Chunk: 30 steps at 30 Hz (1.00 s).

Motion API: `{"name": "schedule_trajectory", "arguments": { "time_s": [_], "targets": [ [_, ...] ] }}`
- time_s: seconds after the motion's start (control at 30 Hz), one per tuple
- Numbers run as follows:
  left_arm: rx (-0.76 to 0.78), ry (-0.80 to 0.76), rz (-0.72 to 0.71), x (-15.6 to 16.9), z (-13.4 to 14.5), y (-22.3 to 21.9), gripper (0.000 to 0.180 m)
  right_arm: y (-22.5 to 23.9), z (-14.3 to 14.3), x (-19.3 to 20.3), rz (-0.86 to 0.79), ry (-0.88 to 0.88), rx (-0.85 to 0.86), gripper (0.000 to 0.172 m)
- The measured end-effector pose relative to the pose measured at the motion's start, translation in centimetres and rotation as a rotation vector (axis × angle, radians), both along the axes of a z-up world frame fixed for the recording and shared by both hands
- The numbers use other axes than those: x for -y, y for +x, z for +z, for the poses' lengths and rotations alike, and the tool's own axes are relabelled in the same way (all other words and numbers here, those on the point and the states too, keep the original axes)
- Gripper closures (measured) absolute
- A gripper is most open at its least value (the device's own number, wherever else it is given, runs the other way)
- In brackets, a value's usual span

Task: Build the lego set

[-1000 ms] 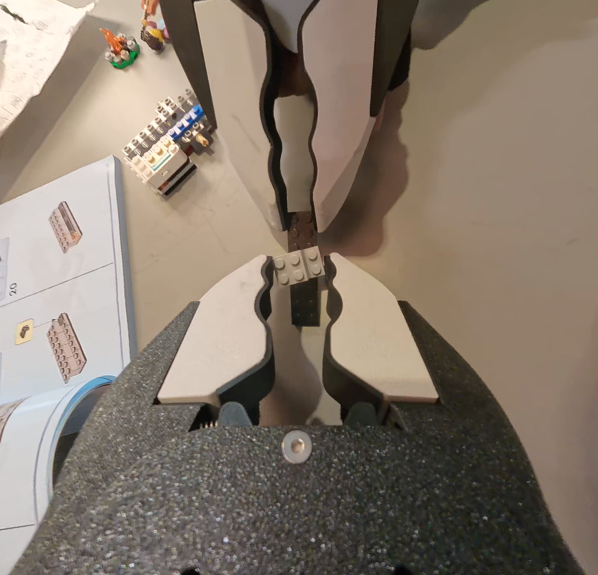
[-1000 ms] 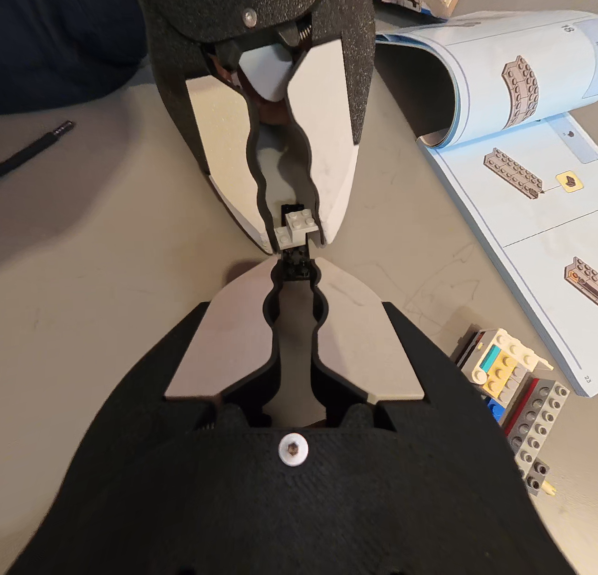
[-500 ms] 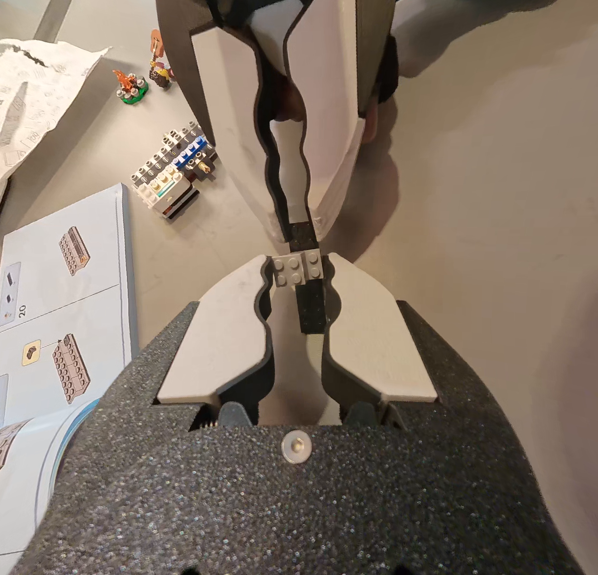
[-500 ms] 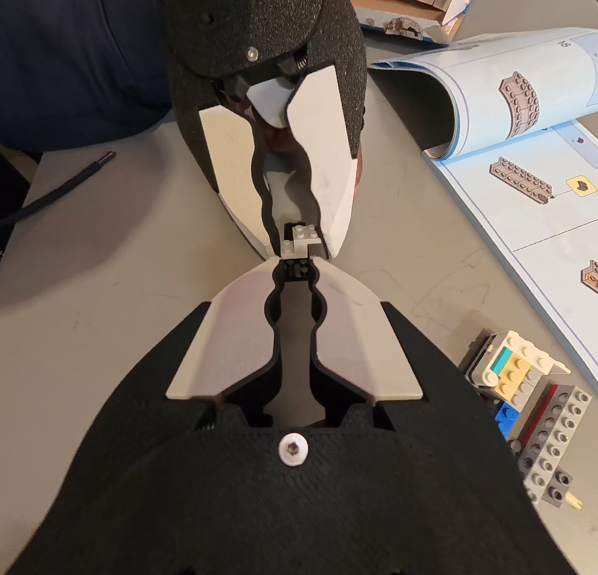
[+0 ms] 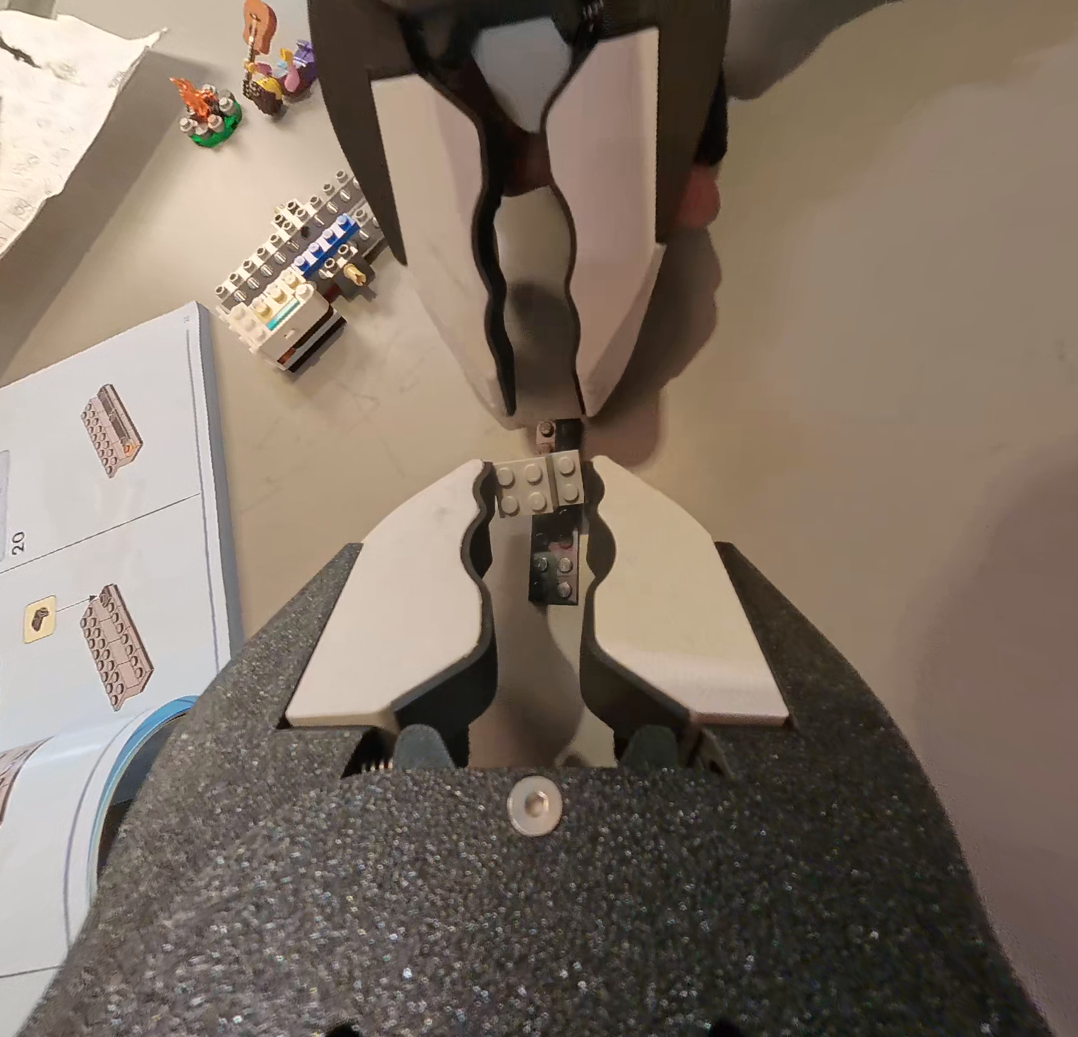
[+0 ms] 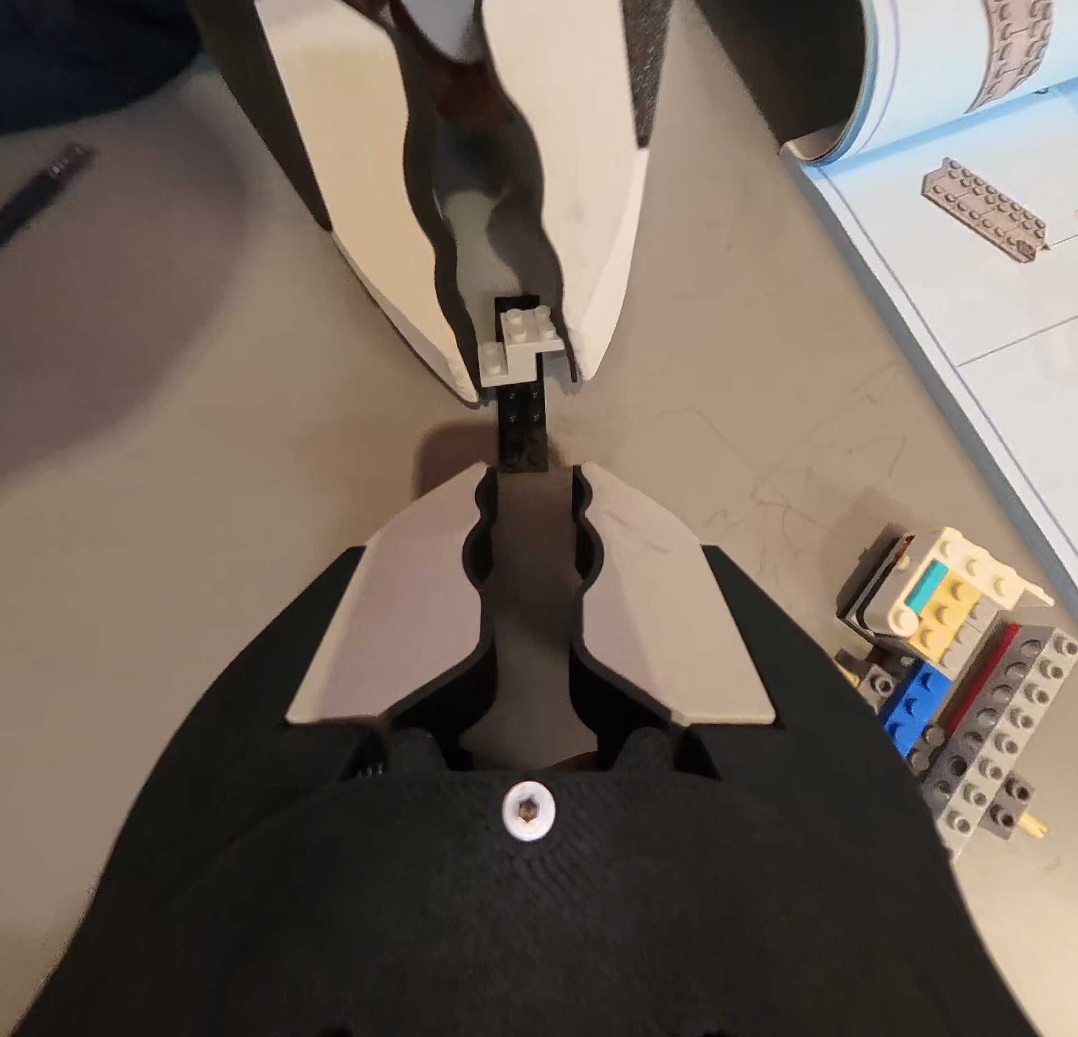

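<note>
Left gripper: we see it clamped on the grey brick piece atop a black plate.
Right gripper: fingers apart, nothing between them, black plate's end just beyond the tips.
Nearby: brick model, instruction booklet.

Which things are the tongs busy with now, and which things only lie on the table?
In use: left tongs gripping the grey-and-black brick piece; right tongs, open at its black end.
Lying about: brick model, instruction booklet, small figures, paper sheet.
</note>
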State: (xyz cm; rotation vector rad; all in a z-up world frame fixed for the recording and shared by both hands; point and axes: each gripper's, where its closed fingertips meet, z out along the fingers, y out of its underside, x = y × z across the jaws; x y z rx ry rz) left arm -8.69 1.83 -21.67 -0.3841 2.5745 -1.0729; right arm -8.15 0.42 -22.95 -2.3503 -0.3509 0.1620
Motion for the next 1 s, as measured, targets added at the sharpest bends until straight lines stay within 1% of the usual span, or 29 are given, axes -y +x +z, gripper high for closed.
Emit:
{"name": "schedule_trajectory", "arguments": {
  "time_s": [0.13,0.17,0.2,0.3,0.5,0.7,0.93,1.0],
  "targets": [
    [-0.001,0.006,0.008,-0.2,0.0,0.0,0.152,-0.6,-0.2,-0.7,0.036,-0.010,0.010,0.148],
    [-0.004,0.008,0.013,-0.3,0.0,0.0,0.152,-0.6,-0.2,-0.9,0.033,-0.012,0.007,0.150],
    [-0.010,0.009,0.016,-0.4,-0.1,0.0,0.152,-0.6,-0.2,-0.9,0.035,-0.012,0.006,0.155],
    [-0.030,0.003,0.022,-0.5,-0.3,-0.1,0.151,-0.6,-0.1,-0.9,0.049,-0.004,0.014,0.156],
    [-0.029,-0.021,0.021,-0.2,0.1,-0.1,0.151,-0.7,1.9,-0.8,0.054,0.083,-0.018,0.157],
    [-0.021,-0.026,0.021,0.1,0.5,-0.1,0.151,-0.7,2.7,-0.7,0.040,0.129,-0.066,0.157],
    [-0.016,-0.090,0.007,0.7,1.1,-0.1,0.151,-0.7,4.3,-0.5,0.027,0.196,-0.163,0.160],
    [-0.020,-0.099,0.011,0.7,1.1,0.0,0.151,-0.6,4.1,-0.5,0.020,0.188,-0.173,0.160]
  ]
}}
